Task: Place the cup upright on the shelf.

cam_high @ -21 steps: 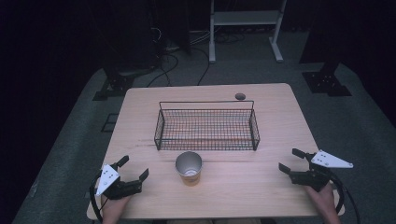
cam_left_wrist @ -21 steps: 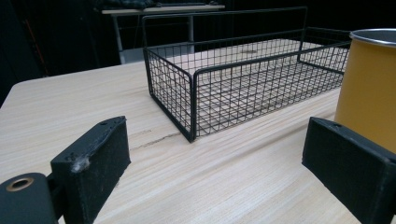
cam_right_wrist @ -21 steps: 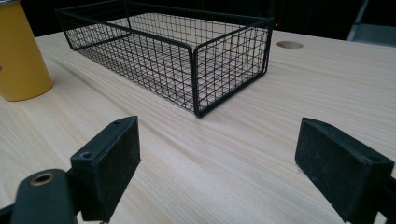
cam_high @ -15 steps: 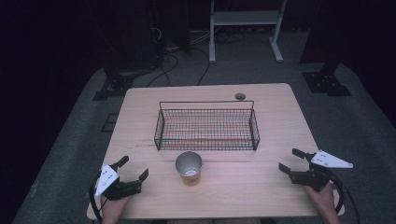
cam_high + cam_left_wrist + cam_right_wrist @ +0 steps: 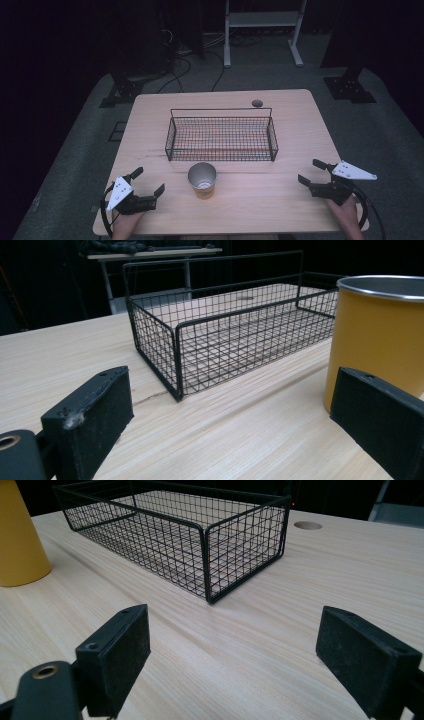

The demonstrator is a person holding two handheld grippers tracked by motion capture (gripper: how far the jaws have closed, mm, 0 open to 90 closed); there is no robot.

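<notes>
Left gripper point(image 5: 148, 181) is sitting at the lower left of the high view, fingers point(image 5: 95, 410) spread wide and grasping nothing, resting just above the bench point(image 5: 280, 200). Right gripper point(image 5: 314, 171) is sitting at the lower right of the same view, its fingers point(image 5: 120, 640) likewise released and empty. Between the two, near the lower centre, the yellow cup point(image 5: 202, 179) is standing upright on the bench, well apart from both grippers; in the left gripper view it is showing at the right edge, just behind the right-hand finger. Beyond the cup, at mid-frame, the black wire basket point(image 5: 221, 156) is lying empty. Farther back, a round hole point(image 5: 257, 103) is showing near the bench's far edge.
</notes>
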